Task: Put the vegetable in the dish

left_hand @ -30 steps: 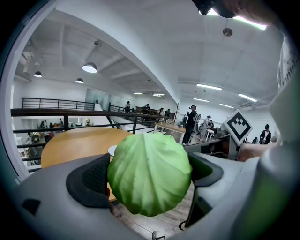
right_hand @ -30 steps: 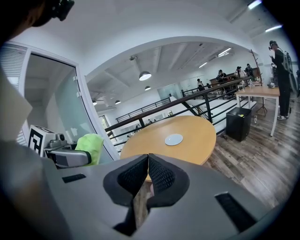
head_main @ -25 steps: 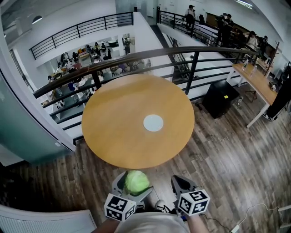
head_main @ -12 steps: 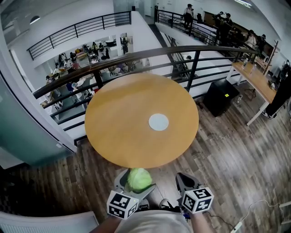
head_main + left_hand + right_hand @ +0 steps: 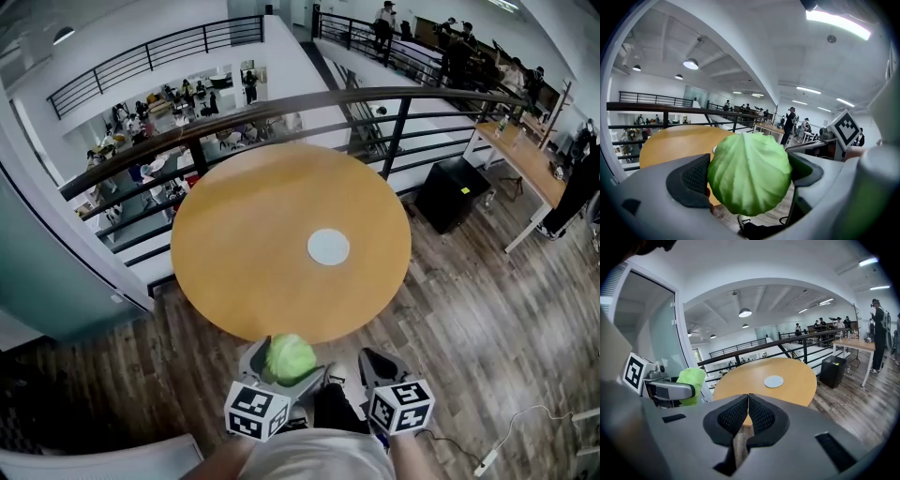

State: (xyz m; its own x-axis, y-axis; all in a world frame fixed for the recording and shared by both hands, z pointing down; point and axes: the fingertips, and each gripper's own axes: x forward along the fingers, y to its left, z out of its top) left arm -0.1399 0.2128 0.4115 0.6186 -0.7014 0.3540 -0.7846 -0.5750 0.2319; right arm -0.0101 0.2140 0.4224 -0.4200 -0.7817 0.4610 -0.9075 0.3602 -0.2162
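A round green cabbage (image 5: 290, 358) (image 5: 749, 172) is clamped between the jaws of my left gripper (image 5: 281, 366), held just short of the near edge of the round wooden table (image 5: 244, 244). From the right gripper view the cabbage (image 5: 692, 383) shows at the left. A small pale dish (image 5: 328, 247) (image 5: 774, 381) lies flat on the table, right of its centre, well ahead of both grippers. My right gripper (image 5: 375, 367) (image 5: 748, 414) hangs beside the left one, shut, its pads pressed together with nothing between them.
A dark metal railing (image 5: 394, 131) curves behind the table, with a drop to a lower floor beyond. A black box (image 5: 453, 192) and a long desk (image 5: 525, 164) stand at the right on the wood floor. People stand far off at the back.
The view has shifted a little nearer to the table; the cabbage in the left gripper now sits close to the table's near edge. Both grippers keep their states.
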